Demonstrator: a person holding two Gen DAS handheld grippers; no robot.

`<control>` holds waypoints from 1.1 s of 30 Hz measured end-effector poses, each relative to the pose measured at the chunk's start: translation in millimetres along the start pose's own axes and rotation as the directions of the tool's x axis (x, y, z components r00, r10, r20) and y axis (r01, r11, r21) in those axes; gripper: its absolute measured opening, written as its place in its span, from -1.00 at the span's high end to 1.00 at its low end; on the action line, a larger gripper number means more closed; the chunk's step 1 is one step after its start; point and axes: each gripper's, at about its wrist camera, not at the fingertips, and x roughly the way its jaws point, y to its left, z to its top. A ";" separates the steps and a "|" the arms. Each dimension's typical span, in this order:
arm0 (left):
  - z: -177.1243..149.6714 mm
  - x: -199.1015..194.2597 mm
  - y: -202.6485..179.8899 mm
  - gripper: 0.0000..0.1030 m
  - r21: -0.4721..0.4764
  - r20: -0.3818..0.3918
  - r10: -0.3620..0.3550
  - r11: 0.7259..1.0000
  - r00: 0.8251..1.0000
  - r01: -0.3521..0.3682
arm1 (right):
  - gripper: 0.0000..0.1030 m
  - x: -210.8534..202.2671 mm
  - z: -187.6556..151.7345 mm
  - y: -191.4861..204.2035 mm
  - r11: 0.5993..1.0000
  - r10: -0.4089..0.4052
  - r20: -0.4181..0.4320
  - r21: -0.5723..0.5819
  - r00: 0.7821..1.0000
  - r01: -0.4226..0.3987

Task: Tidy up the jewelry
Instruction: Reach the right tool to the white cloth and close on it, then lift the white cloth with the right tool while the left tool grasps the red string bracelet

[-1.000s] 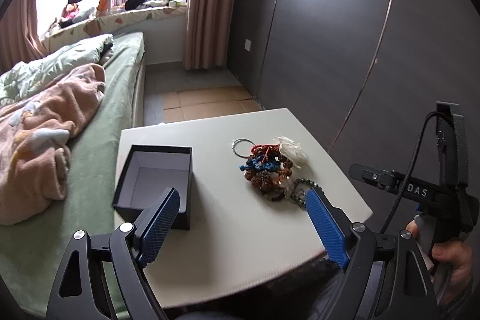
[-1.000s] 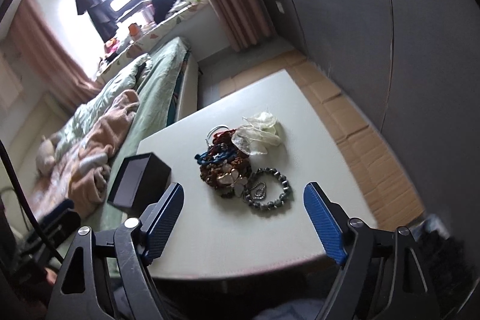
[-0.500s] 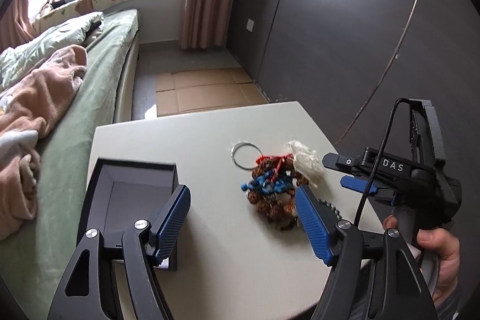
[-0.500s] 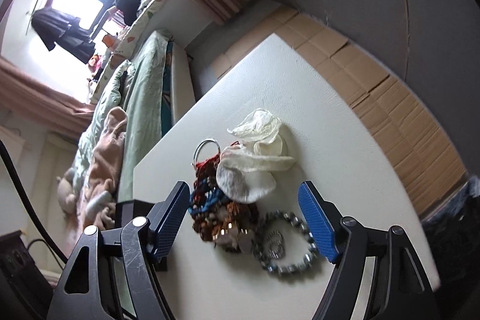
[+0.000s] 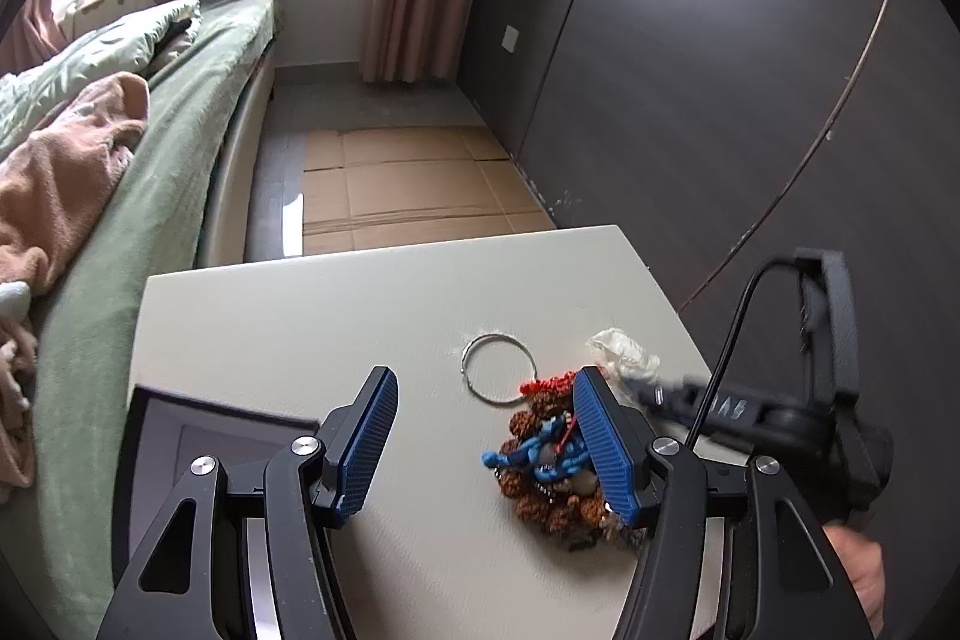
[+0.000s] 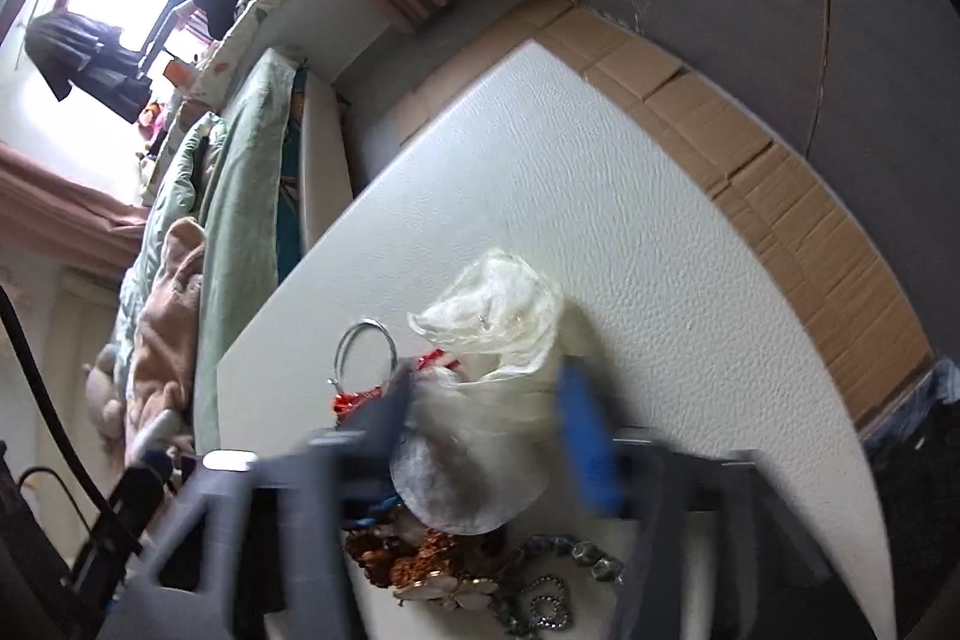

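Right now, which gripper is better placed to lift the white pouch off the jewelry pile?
Right. The right gripper already straddles the white pouch, though its blur hides the jaw state. The left gripper, jaws closing, hovers between the open box and the beaded bracelets.

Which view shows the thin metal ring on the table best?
The left wrist view: the metal ring lies whole and sharp on the table, beyond the jewelry pile. In the right wrist view its lower part is hidden by red trim and motion-blurred jaws.

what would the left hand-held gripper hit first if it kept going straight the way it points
Probably the bare white table top: nothing lies between the closing jaws of the left hand-held gripper. The jewelry pile sits by its right finger; depth is unclear.
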 end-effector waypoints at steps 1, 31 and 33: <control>0.9 1.9 -0.4 -0.21 0.000 -0.002 0.001 1.000 1.000 -0.001 | 0.93 5.7 -0.9 -6.5 1.000 0.009 -0.025 0.028 1.000 -0.008; 10.4 123.3 -88.9 0.20 0.322 -0.363 0.032 0.942 0.931 0.093 | 0.94 -85.6 -3.2 -47.4 0.979 0.037 0.269 0.181 0.962 -0.089; 7.1 130.5 -90.2 0.62 0.345 -0.385 0.064 0.935 0.921 0.079 | 0.94 -85.1 -4.0 -47.6 0.978 0.040 0.259 0.188 0.965 -0.091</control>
